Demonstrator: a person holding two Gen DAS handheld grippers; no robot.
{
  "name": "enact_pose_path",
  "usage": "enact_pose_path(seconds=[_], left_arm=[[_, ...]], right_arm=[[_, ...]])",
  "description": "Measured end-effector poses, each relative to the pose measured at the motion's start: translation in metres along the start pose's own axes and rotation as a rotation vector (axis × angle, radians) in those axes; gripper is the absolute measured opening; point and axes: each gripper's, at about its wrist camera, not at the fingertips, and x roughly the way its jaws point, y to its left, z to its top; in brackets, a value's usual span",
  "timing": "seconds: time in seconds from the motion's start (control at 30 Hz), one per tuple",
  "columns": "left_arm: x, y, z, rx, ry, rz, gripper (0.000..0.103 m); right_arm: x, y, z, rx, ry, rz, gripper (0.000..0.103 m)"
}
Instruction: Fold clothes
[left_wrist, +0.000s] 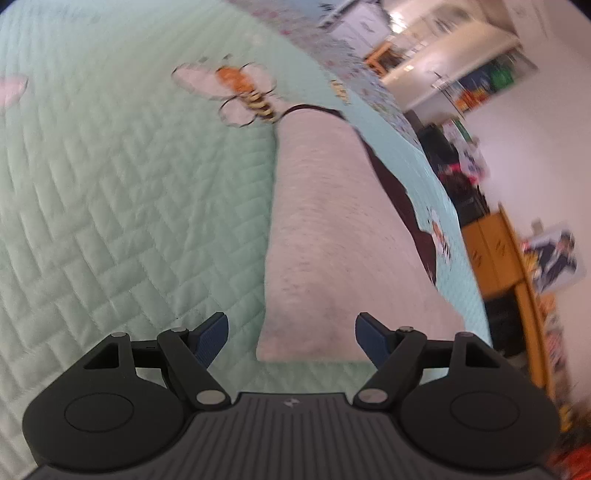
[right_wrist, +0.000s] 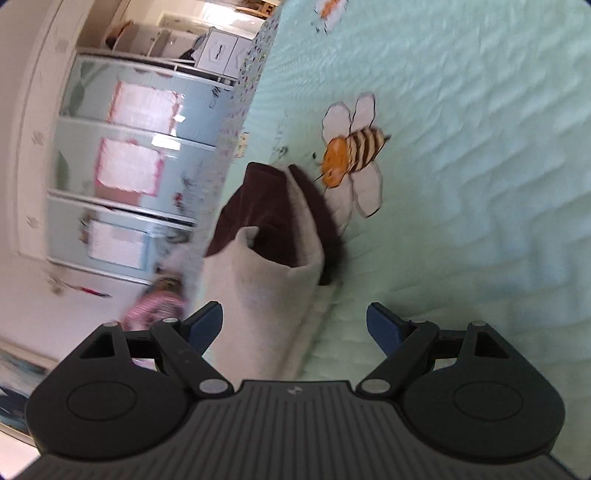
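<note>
Surface: a mint-green quilted bedspread (left_wrist: 110, 192) with a stitched herringbone pattern, seen tilted in both wrist views.
Appliqué: a bee (left_wrist: 243, 92) with an orange head, striped body and white wings is sewn onto the quilt; in the right wrist view a bee motif (right_wrist: 351, 151) lies just beside the garment's far end.
Garment: a pale grey garment (left_wrist: 325, 240) with a dark maroon lining lies on the quilt as a long folded strip, running away from the camera toward the bee, near the edge of the bed.
Garment, right wrist view: the pale grey garment (right_wrist: 258, 295) has one end turned up loosely, so the maroon inner side shows as an open pocket.
Left gripper (left_wrist: 291, 332): jaws spread wide, blue pads on either side of the garment's near end, not pressing on it; nothing grasped.
Right gripper (right_wrist: 295, 325): jaws released and wide apart; the left pad stands just beside the garment's edge, the right pad over bare quilt; nothing grasped.
Background: a blurred shelving unit (right_wrist: 122, 158) and a wooden cabinet (left_wrist: 495, 251) stand beyond the bed.
</note>
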Motion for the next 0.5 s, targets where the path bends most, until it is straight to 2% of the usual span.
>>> enact_pose_path(seconds=[0.17, 0.27, 0.4, 0.5], left_arm=[[0.019, 0.011, 0.006, -0.119, 0.030, -0.058, 0.081], [0.025, 0.010, 0.012, -0.160, 0.040, -0.088, 0.092], [0.031, 0.002, 0.020, -0.152, 0.058, -0.079, 0.093], [0.040, -0.004, 0.024, -0.131, 0.067, -0.071, 0.091]], right_arm=[[0.021, 0.005, 0.007, 0.023, -0.029, 0.017, 0.088], [0.039, 0.016, 0.012, 0.012, -0.025, -0.033, 0.090], [0.061, 0.033, 0.018, -0.004, -0.017, -0.100, 0.099], [0.071, 0.039, 0.021, -0.026, -0.004, -0.130, 0.097]])
